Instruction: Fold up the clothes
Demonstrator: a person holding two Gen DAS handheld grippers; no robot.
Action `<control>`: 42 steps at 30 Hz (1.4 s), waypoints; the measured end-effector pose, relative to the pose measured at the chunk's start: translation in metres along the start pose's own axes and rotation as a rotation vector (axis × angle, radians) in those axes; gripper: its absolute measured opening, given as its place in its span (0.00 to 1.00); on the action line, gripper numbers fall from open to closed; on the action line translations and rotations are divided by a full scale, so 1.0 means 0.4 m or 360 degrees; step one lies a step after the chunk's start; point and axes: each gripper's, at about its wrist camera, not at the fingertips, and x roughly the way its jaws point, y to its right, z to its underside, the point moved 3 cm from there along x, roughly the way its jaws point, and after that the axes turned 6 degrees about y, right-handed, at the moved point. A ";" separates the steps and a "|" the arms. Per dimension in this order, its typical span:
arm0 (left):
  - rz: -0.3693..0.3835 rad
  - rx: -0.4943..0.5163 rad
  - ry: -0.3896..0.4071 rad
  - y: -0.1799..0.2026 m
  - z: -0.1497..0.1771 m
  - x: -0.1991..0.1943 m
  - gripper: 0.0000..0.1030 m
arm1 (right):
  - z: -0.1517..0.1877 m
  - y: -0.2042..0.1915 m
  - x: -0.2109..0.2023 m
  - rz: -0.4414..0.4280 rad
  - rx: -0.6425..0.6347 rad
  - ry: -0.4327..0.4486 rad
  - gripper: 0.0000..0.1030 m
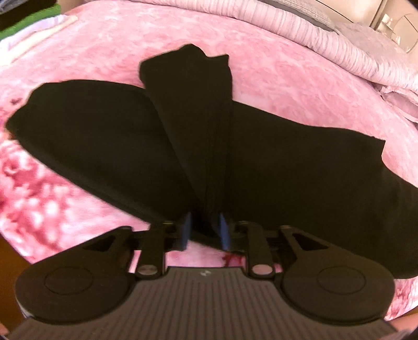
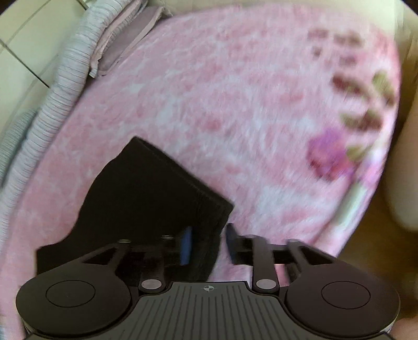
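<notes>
A black garment [image 1: 104, 136] lies spread on the pink fleece blanket [image 1: 274, 65], with a raised fold running up its middle away from me. My left gripper [image 1: 205, 231] stands at the near end of that fold; its blue pads [image 1: 186, 230] are apart and loose black cloth sits between them. In the right wrist view, a corner of the black garment [image 2: 146, 188] rests on the blanket [image 2: 235, 104]. My right gripper [image 2: 208, 244] is open over its near edge. The left pad is above the cloth and the right finger over bare blanket.
Folded lilac ribbed bedding [image 1: 339, 47] is piled along the far right of the bed, and shows again at the left edge [image 2: 73, 65] in the right wrist view. White cloth [image 1: 31, 36] and green and dark items [image 1: 31, 13] lie far left. The blanket's flowered border [image 2: 339, 157] hangs off the right.
</notes>
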 end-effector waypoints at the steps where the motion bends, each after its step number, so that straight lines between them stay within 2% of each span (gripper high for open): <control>1: -0.0003 -0.0013 -0.0003 -0.007 -0.004 -0.016 0.21 | -0.002 -0.014 -0.024 0.0046 -0.0041 0.0061 0.34; 3: -0.0023 -0.0018 0.0000 -0.020 -0.013 -0.048 0.18 | 0.004 -0.048 -0.064 0.0143 -0.0150 0.0147 0.34; 4: -0.0024 -0.0007 0.0023 -0.026 -0.017 -0.057 0.19 | 0.013 -0.067 -0.072 0.0119 -0.0199 0.0150 0.34; 7: -0.0030 0.0028 0.0089 -0.046 -0.035 -0.061 0.19 | 0.070 -0.128 -0.050 -0.0140 -0.0291 0.0003 0.34; 9: -0.0041 0.0039 0.0104 -0.068 -0.050 -0.034 0.19 | 0.120 -0.164 -0.016 -0.0190 -0.0344 -0.0099 0.34; 12: -0.0052 0.0028 0.0100 -0.115 -0.067 0.012 0.19 | 0.178 -0.196 0.022 -0.0114 -0.0409 -0.0179 0.34; 14: -0.0052 0.0022 0.0033 -0.157 -0.074 0.031 0.16 | 0.211 -0.215 0.045 -0.0014 -0.0483 -0.0256 0.34; 16: -0.0051 0.0016 -0.0034 -0.198 -0.082 0.049 0.12 | 0.216 -0.243 0.036 0.0056 -0.0531 -0.0217 0.34; 18: -0.0051 0.0036 -0.0069 -0.233 -0.100 0.049 0.12 | 0.214 -0.272 0.016 0.0097 -0.0493 -0.0187 0.34; 21: -0.0026 0.0103 -0.0013 -0.290 -0.158 0.029 0.13 | 0.231 -0.333 -0.027 -0.0040 -0.0392 -0.0112 0.34; 23: -0.0033 0.0093 -0.0042 -0.350 -0.191 0.053 0.13 | 0.281 -0.390 -0.026 -0.0084 -0.0428 -0.0179 0.34; 25: -0.0092 0.0105 -0.0205 -0.412 -0.213 0.104 0.11 | 0.349 -0.443 -0.007 -0.0053 -0.0484 -0.0276 0.34; 27: -0.0017 0.0101 -0.0309 -0.448 -0.254 0.126 0.10 | 0.417 -0.496 0.011 0.0068 -0.0498 -0.0365 0.34; 28: -0.0003 0.0127 -0.0311 -0.450 -0.280 0.124 0.10 | 0.438 -0.525 0.007 0.0100 -0.0478 -0.0352 0.34; 30: 0.0025 0.0180 -0.0315 -0.453 -0.331 0.120 0.10 | 0.468 -0.594 -0.012 0.0047 -0.0445 -0.0302 0.34; 33: 0.0077 0.0188 -0.0369 -0.449 -0.400 0.148 0.11 | 0.501 -0.716 -0.017 -0.0101 -0.0541 -0.0317 0.34; 36: 0.0102 0.0186 -0.0465 -0.430 -0.448 0.202 0.11 | 0.527 -0.833 0.016 -0.0212 -0.0622 -0.0405 0.34; 38: 0.0140 0.0191 -0.0511 -0.408 -0.481 0.238 0.11 | 0.549 -0.893 0.051 -0.0233 -0.0653 -0.0496 0.34; 40: 0.0190 0.0188 -0.0496 -0.381 -0.525 0.269 0.13 | 0.564 -0.954 0.083 -0.0263 -0.0670 -0.0541 0.34; 42: 0.0218 0.0162 -0.0473 -0.366 -0.568 0.303 0.15 | 0.569 -1.021 0.114 -0.0372 -0.0659 -0.0562 0.34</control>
